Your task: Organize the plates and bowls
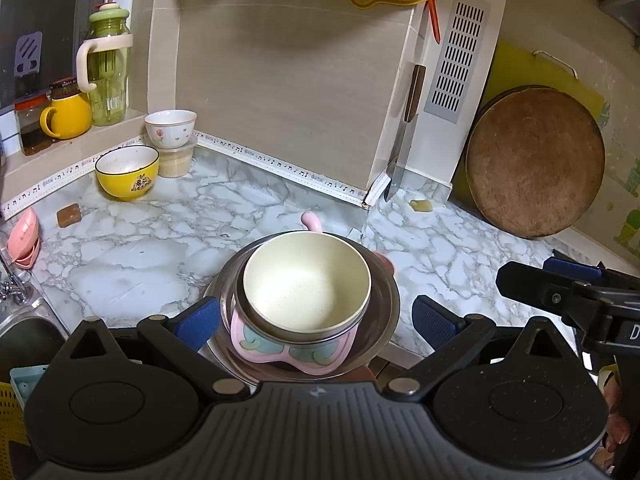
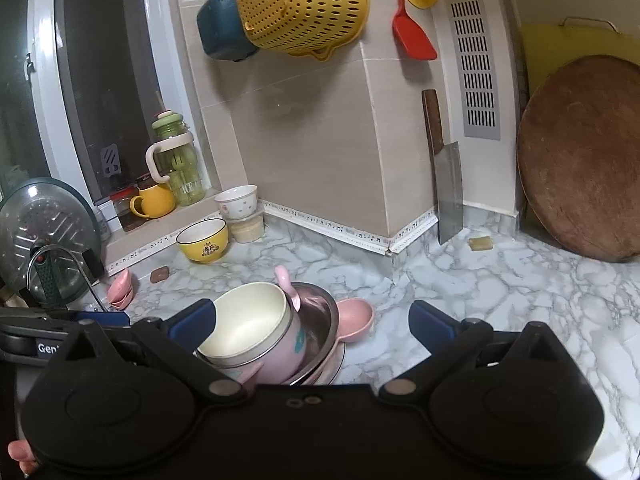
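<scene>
A cream bowl (image 1: 307,284) sits nested in a pink handled bowl (image 1: 280,350), which sits in a steel bowl (image 1: 384,308) on the marble counter (image 1: 140,256). My left gripper (image 1: 314,320) is open, its blue pads on either side of this stack, just above it. My right gripper (image 2: 312,318) is open too, with the same stack (image 2: 256,320) between its fingers toward the left pad. A small pink bowl (image 2: 356,318) lies beside the stack. A yellow bowl (image 1: 127,172) and a white flowered bowl (image 1: 170,128) stand at the back left.
A sink (image 1: 24,332) lies at the left, with a pink soap dish (image 1: 24,238) by it. A round wooden board (image 1: 536,160) and a cleaver (image 2: 446,192) lean on the wall at right. A yellow colander (image 2: 300,4) hangs above. A green bottle (image 1: 108,68) and yellow mug (image 1: 70,114) stand on the sill.
</scene>
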Available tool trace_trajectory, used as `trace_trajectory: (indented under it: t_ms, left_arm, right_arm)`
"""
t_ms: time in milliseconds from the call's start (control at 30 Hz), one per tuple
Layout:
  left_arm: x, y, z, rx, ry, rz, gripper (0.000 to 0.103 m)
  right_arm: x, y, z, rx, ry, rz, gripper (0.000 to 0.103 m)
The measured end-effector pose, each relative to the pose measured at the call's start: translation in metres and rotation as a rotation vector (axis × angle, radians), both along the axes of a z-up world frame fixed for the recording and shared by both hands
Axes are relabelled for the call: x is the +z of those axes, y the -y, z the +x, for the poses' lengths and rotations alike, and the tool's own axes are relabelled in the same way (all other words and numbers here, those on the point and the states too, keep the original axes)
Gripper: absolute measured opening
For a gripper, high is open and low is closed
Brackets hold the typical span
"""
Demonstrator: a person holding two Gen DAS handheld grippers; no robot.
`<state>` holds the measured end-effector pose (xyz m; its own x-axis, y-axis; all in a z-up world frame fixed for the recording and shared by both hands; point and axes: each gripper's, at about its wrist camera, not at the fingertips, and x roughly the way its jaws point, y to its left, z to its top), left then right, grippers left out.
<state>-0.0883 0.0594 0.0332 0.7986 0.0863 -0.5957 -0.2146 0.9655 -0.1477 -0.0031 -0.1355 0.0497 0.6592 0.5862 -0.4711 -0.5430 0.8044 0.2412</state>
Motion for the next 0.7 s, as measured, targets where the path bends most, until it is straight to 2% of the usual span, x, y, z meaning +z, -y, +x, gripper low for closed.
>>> trace_trajectory:
  t_ms: [467, 700]
  left_arm:
    - [-0.0005, 0.0004, 0.0015, 0.015, -0.018, -0.007, 0.103]
    - [0.0018, 0.0007, -0.0002, 0.021, -0.001, -0.009, 0.103]
  right_arm:
    - [0.0015, -0.0036, -0.0019, 0.018, 0.019, -0.002, 0.103]
    - [0.0004, -0.0032, -0.0001, 0.018, 0.017, -0.006, 0.103]
